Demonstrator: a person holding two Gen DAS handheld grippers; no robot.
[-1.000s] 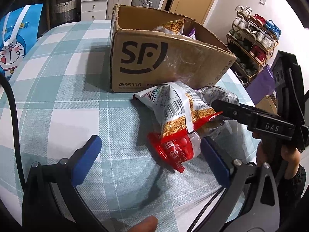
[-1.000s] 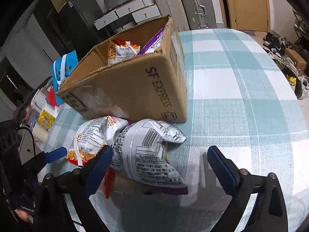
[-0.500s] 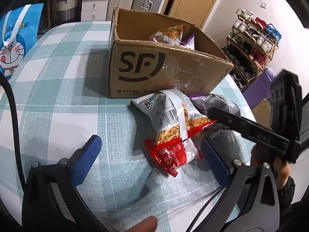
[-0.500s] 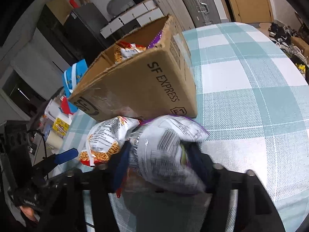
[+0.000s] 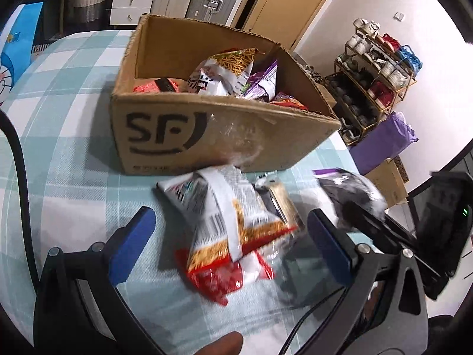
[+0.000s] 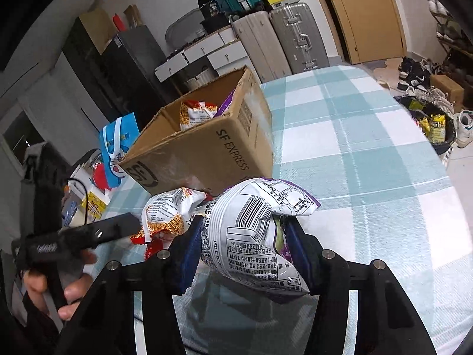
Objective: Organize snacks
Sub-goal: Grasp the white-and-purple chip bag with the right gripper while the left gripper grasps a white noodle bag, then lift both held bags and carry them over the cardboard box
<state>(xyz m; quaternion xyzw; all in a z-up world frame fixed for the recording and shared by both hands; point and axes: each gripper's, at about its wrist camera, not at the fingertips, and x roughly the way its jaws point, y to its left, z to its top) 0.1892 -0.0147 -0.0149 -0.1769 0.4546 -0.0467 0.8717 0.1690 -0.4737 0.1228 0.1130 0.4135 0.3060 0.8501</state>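
So the right gripper (image 6: 242, 248) is clamping down on the purple-and-white snack bag (image 6: 257, 230), pads squeezing both sides around the bag's middle, and the bag is hanging clear of the checked tablecloth (image 6: 369, 153), just in front of the SF Express cardboard box (image 6: 212, 148). That bag is looking puffy and light, crinkly film, probably slippery, and whatever's inside is likely crushing easily, so I'd say gripping mid-body like this is fine as long as the squeeze isn't getting any harder. The gripper is pointing down at a slant toward the box.

The left gripper (image 5: 230, 236) is hovering with its jaws wide apart over the red-and-white noodle-snack bag (image 5: 224, 233), which is lying flat on the cloth right by the box's front wall. Nothing is being pinched there yet.
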